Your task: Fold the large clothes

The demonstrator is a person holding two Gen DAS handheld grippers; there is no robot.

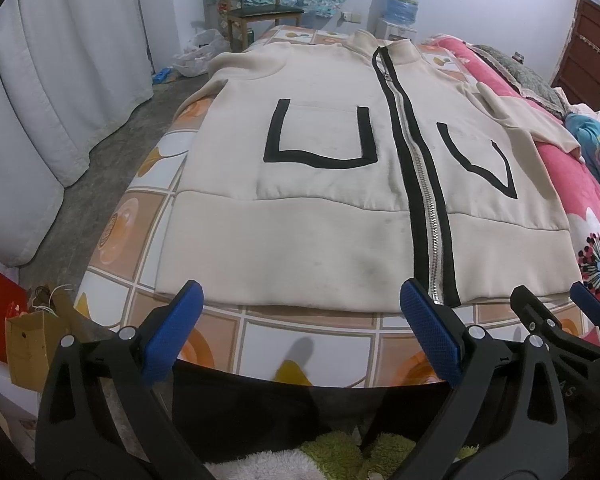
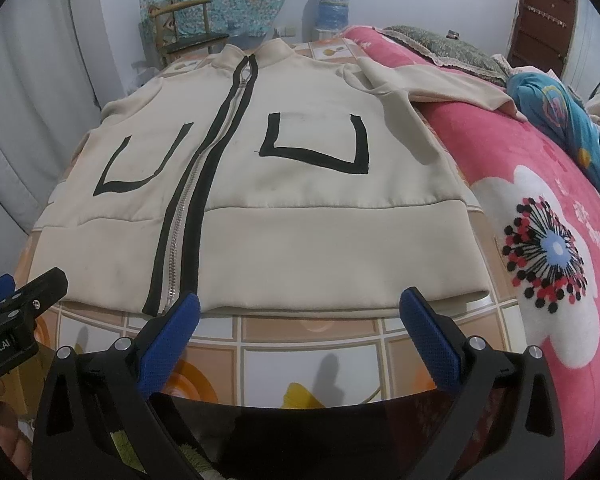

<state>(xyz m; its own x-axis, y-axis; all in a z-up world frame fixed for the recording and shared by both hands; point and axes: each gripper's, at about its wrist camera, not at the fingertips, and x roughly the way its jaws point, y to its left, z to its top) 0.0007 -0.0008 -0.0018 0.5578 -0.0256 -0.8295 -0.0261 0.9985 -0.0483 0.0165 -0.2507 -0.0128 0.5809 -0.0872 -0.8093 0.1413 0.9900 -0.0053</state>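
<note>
Bed (image 1: 308, 344): tiled sheet, cream jacket (image 1: 320, 184) flat, collar at 12 o'clock.
Left gripper (image 1: 300, 304): fingers wide, empty.
Right gripper (image 2: 300, 312): fingers wide, empty.

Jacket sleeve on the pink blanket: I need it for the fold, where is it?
In the right wrist view the sleeve lies far right, stretched from the jacket shoulder onto the pink blanket.

Item before me: one cream jacket (image 1: 320, 220), black-edged zip closed, two black-outlined pockets, lying flat front-up on the bed, collar far, hem nearest, one sleeve out sideways.
</note>
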